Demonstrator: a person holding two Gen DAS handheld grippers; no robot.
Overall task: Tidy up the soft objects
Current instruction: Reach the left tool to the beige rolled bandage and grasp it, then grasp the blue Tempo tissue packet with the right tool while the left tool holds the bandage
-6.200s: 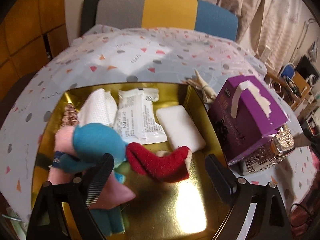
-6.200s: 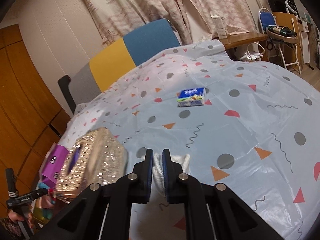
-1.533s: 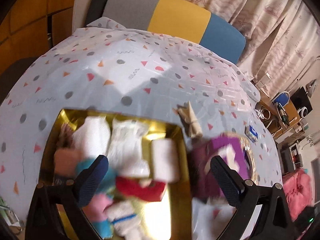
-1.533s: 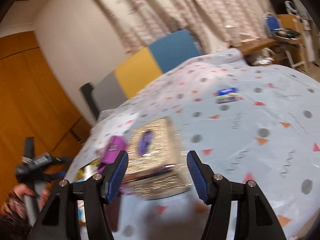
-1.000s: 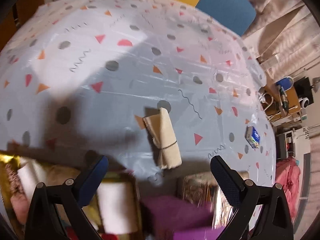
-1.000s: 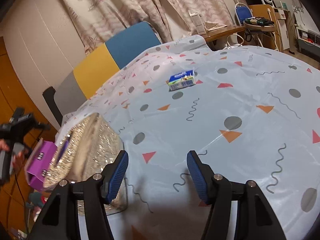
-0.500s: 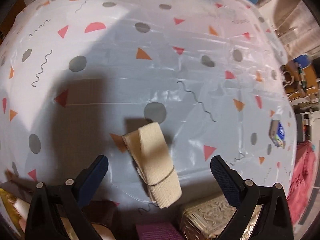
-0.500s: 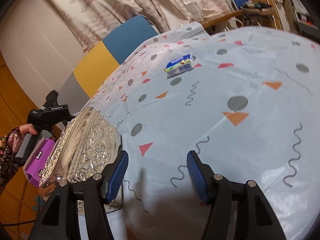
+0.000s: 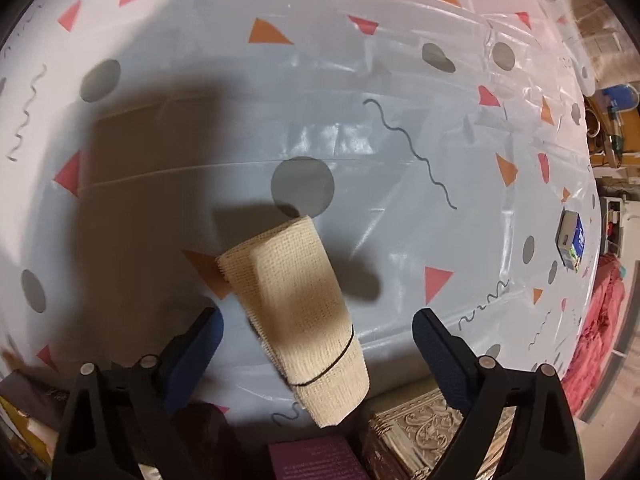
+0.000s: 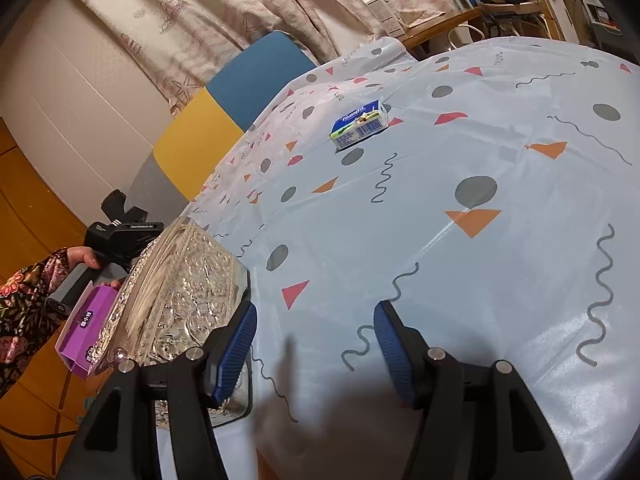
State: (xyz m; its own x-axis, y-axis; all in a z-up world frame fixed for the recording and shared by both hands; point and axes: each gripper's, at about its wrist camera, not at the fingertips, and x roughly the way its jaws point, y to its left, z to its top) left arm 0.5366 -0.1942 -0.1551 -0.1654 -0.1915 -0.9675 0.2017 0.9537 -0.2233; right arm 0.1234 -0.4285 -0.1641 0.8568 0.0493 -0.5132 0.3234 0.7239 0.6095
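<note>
Tablecloth [image 9: 360,92], pale blue plastic printed with grey dots, red and orange triangles and dark squiggles, covers a wide table and fills both wrist views. Beyond the far edge stands a chair back [image 10: 224,120] in grey, yellow and blue panels, with patterned beige curtains [image 10: 240,4] hanging behind it. Wood panelling lines the wall on the left of the right wrist view, and a wooden desk with clutter sits far off at the upper right.

On the cloth, an ornate silver box [image 10: 180,292] lies next to a purple box [image 10: 86,324]. A small blue and white tissue pack [image 10: 360,124] lies well apart from them, nearer the far edge.

The left gripper [image 9: 316,336] points steeply down over a cream bandage roll [image 9: 296,308], bound near 1 end by a thin dark band and lying flat on the cloth. Its jaws stand wide and are closing, with the roll between the 2 blue pads and neither pad touching it.

The right gripper [image 10: 314,354] sits low over bare cloth, its jaws partly apart and holding nothing. Its left finger is just beside the silver box. A hand [image 10: 86,258] in a floral sleeve [image 10: 24,312] holds the other gripper's handle at the left.
</note>
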